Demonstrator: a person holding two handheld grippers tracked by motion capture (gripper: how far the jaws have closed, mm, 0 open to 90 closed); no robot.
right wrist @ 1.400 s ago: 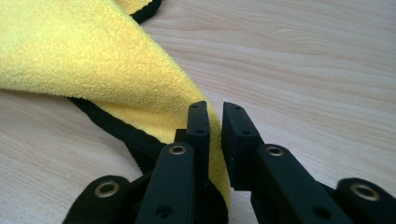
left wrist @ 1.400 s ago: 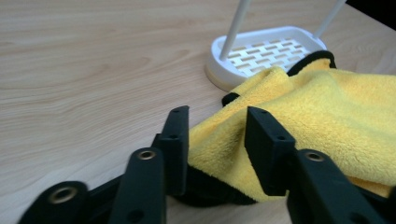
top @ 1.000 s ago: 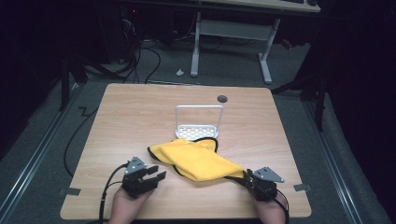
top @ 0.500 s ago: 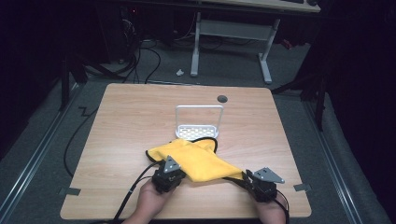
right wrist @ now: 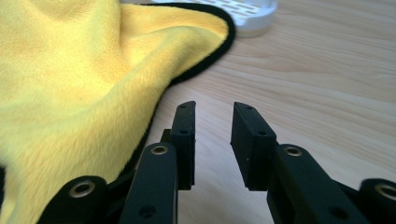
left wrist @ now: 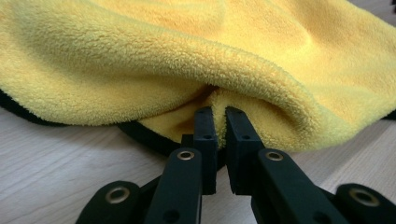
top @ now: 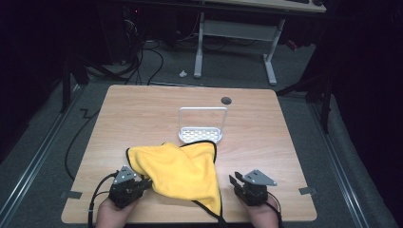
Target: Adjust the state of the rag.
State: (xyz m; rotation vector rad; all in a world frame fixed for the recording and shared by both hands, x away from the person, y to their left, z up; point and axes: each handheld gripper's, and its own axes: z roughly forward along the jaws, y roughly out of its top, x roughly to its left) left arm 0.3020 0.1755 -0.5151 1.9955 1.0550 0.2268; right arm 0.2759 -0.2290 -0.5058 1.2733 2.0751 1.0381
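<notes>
A yellow cloth [top: 180,173] with black edging lies bunched on the wooden table [top: 142,109] near its front edge. My left gripper [top: 148,183] is at the cloth's lower left and is shut on a fold of it. In the left gripper view the jaws [left wrist: 218,112] stand almost together, tips buried in the yellow cloth [left wrist: 187,60]. My right gripper [top: 234,179] sits just right of the cloth. Its jaws [right wrist: 214,106] have just been opening and hold nothing, with bare wood between them and the cloth [right wrist: 70,79] to their left.
A white perforated rack [top: 200,134] with an upright handle stands behind the cloth, also seen as the white rack [right wrist: 243,14]. A dark round hole [top: 226,100] sits farther back. The cloth's black edge hangs near the table's front edge. Cables and desk legs lie beyond the table.
My left gripper reached right into the cloth, closed, then pulled back left, dragging the cloth with it. The cloth's right corner has come away from my right gripper, whose jaws have widened.
</notes>
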